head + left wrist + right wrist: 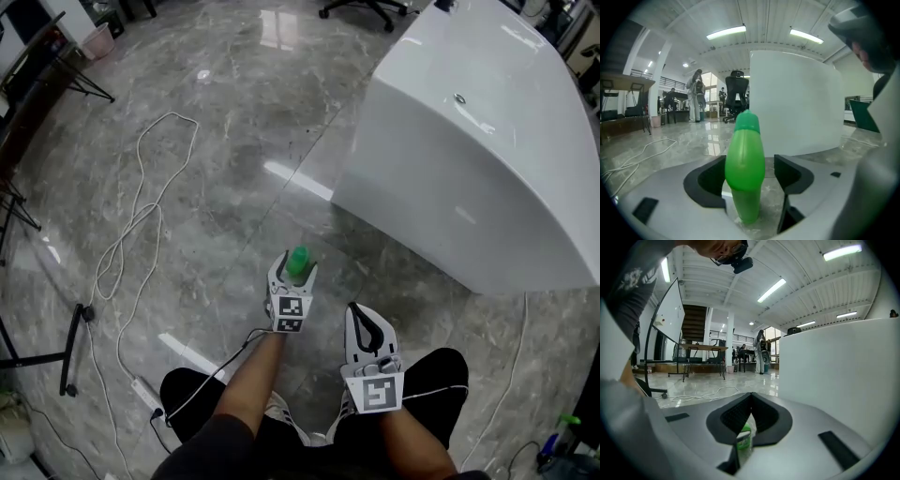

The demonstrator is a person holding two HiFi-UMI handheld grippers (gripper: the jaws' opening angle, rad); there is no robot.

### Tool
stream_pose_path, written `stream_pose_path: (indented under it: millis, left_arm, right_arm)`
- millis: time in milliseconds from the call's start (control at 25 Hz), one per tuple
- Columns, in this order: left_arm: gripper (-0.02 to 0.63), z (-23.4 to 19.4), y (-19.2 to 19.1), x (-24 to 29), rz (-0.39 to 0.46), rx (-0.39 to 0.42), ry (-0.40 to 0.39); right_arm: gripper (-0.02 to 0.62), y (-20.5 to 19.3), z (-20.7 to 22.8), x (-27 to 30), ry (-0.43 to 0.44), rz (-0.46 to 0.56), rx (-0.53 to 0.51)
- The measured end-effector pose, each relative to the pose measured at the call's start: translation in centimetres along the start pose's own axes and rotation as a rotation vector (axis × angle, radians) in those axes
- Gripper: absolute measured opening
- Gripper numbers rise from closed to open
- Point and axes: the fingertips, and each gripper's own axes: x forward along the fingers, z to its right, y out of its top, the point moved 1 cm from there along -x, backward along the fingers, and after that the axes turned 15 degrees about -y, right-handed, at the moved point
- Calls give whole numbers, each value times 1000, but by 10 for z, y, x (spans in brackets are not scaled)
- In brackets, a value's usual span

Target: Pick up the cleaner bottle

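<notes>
The green plastic cleaner bottle with the darker green cap [745, 164] is standing upright on the shiny grey stone floor [216, 141], right between the two jaws of the left tongs [751, 178]. Those jaws are standing wide apart and are not squeezing it. The bottle is sitting closer to the left jaw, and floor is showing between it and the right jaw. Whether it is brushing the left pad is hard to tell.

From the head view, only the green cap and a bit of the bottle's shoulder are peeking out above the left tongs; the rest is hiding behind them.

The right tongs [750, 397] are hanging just to the right of the left tongs and a little nearer the person. Their jaws are meeting at the tips. A small green and white thing [744, 439] is showing in the gap below the tips. It is mostly hiding, so what it is and whether it is being held cannot be made out.

The big white smooth tub [469, 169] is rising ahead and to the right of both tongs. A long white cord [141, 216] is looping over the floor far left of the left tongs. At the bottom right, a green-topped bottle [562, 431] is being cut off by the edge.
</notes>
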Motion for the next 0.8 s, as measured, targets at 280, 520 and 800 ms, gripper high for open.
stream_pose_path:
  millis: [280,520,800]
  left_arm:
    - [304,-11,-21,21,-56,-67,3]
    - [192,-11,-22,29,-87,-47,5]
    - [186,-13,-27,34,-126,-83,-19]
  right_arm:
    - [17,-3,6,-11,3,1,-15]
    - [17,-5,6,-14,18,-2,-28]
    - [17,2,9,-14,19,43,0]
